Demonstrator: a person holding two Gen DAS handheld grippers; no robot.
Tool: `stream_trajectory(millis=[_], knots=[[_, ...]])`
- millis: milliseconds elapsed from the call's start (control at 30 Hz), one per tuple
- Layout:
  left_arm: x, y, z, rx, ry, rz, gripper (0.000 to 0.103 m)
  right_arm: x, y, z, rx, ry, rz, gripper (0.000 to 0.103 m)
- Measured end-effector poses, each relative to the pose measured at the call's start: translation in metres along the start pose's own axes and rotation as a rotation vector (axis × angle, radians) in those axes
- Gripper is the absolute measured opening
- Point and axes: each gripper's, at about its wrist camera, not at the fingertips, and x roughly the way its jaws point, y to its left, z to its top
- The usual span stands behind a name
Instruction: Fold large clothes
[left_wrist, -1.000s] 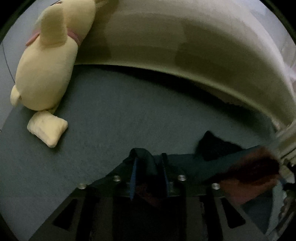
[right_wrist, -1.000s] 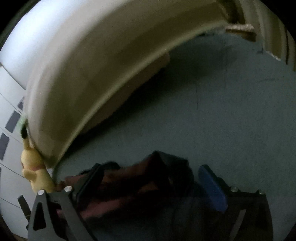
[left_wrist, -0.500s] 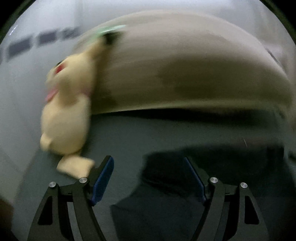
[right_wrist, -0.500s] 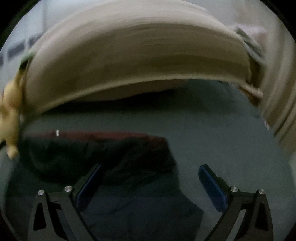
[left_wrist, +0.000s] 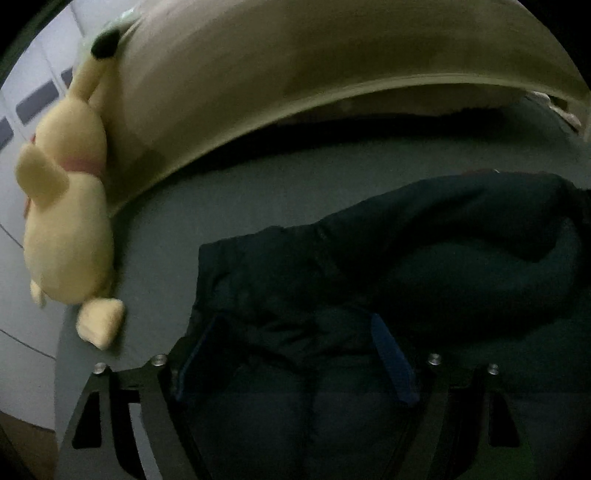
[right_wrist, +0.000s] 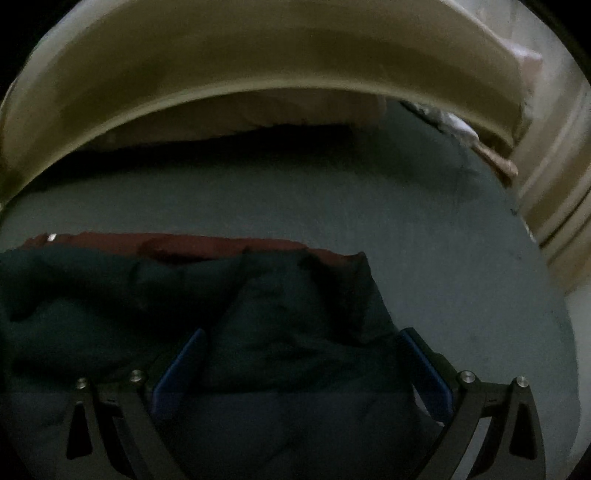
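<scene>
Both grippers let go since 1 s ago: my left gripper (left_wrist: 295, 354) has just been opening, jaws now wide, holding nothing; right gripper (right_wrist: 303, 365) likewise wide, empty. Dark jacket (left_wrist: 406, 258) lies on grey bed (left_wrist: 258, 192) under and ahead of both. Yellow plush (left_wrist: 66, 221) well left.

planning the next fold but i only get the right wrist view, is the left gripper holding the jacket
Observer: No. The left gripper is open; its jaws have just been opening, and the jacket lies loose between them.
Operator: anything next to the jacket on that side
Observer: A yellow plush lies to its left, against the headboard.
Operator: touching the jacket
Observer: No, bare bed shows between them.
</scene>
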Motion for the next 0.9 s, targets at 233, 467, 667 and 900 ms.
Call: stream_trajectory(millis=[233, 467, 667, 900], knots=[[-0.014, 0.022, -0.007, -0.065, -0.047, -0.049, 0.087, -0.019, -0.031, -0.002, 0.13, -0.009, 0.078, 0.103], [-0.037, 0.035, -0.013, -0.088, -0.043, -0.058, 0.087, -0.057, -0.046, -0.008, 0.122, -0.034, 0.061, 0.103], [-0.056, 0.043, -0.03, -0.074, -0.066, -0.061, 0.087, -0.078, -0.035, -0.041, 0.065, -0.041, 0.098, 0.103], [-0.052, 0.043, -0.033, -0.075, -0.067, -0.065, 0.087, -0.061, -0.031, -0.05, 0.034, 0.01, 0.06, 0.103]])
